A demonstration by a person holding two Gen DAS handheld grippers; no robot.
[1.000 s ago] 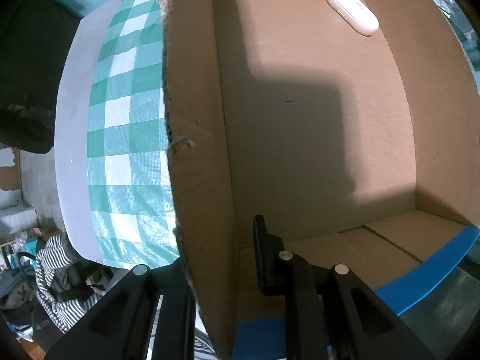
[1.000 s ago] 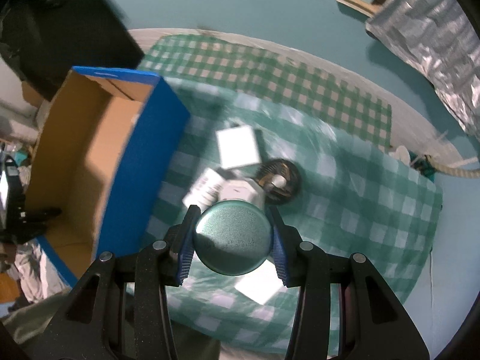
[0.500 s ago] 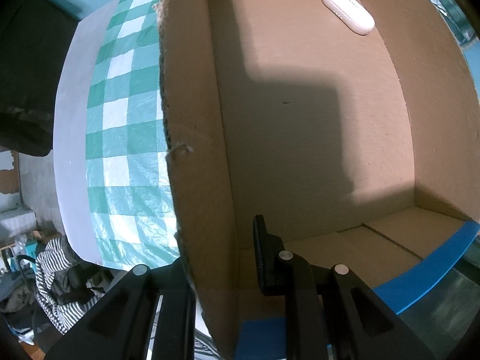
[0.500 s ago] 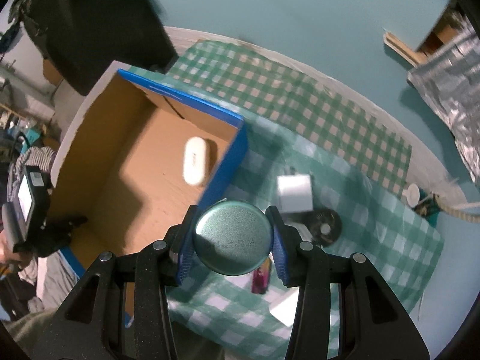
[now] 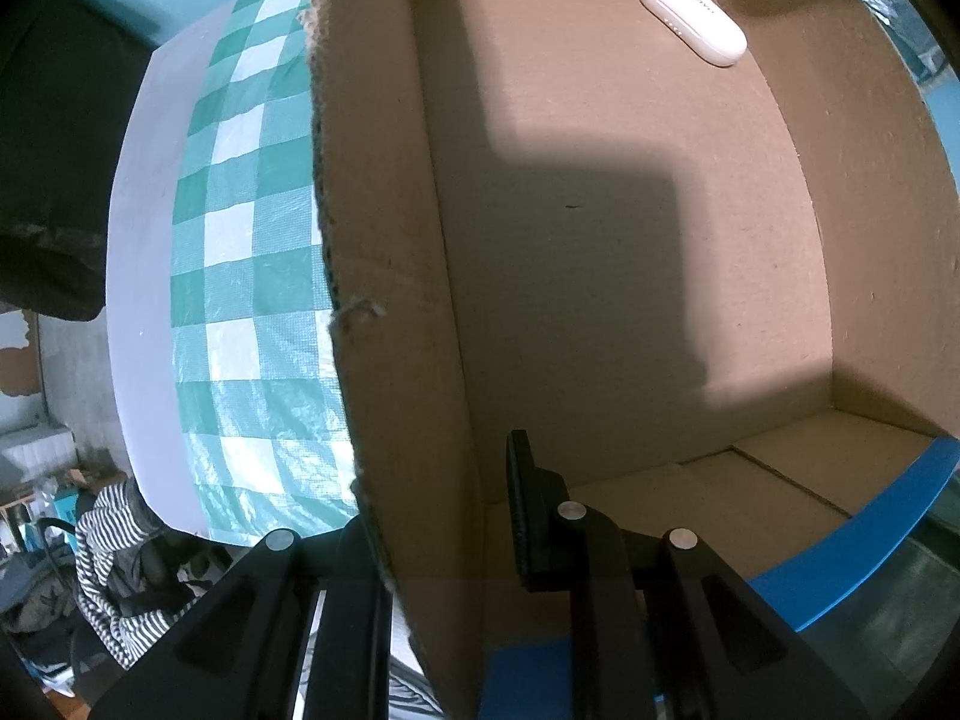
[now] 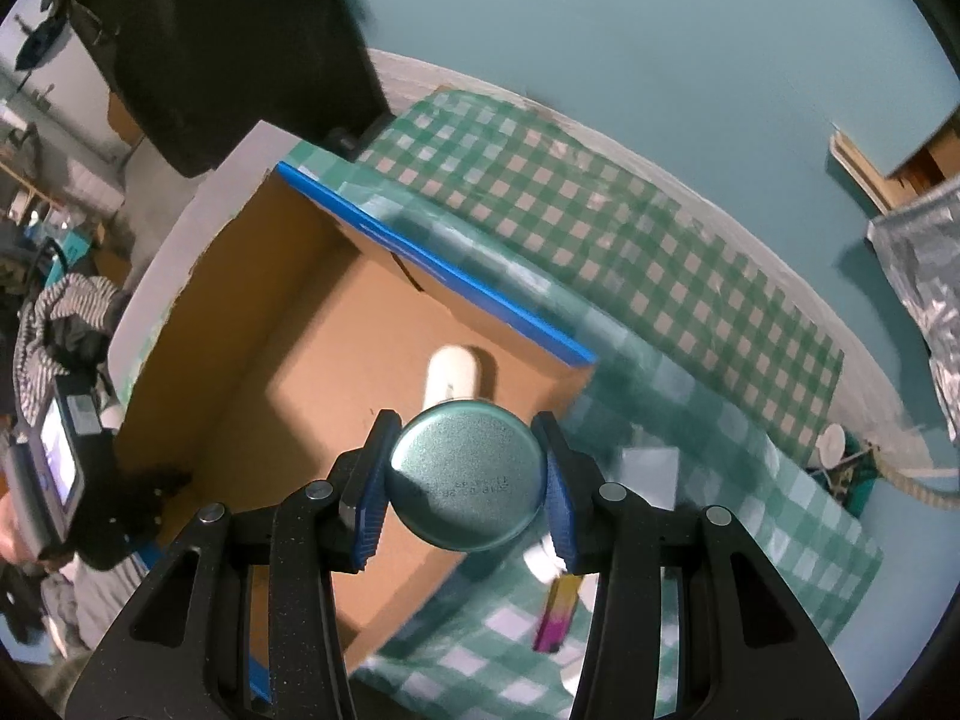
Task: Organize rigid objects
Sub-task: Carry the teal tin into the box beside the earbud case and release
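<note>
We see the cardboard box [image 6: 312, 360] on the checked cloth [image 6: 690, 300], toward its left side in the right wrist view. The earbud case [image 5: 693, 17] lies in the box, in a far corner. The round tin [image 6: 465, 477] sits between the right gripper [image 6: 465, 480] fingers, above the box's near right edge. A card [image 6: 651, 468] and a small packet [image 6: 558, 618] lie on the cloth right of the box. The left gripper [image 5: 444, 516] straddles the box's left wall, one finger inside, one outside.
</note>
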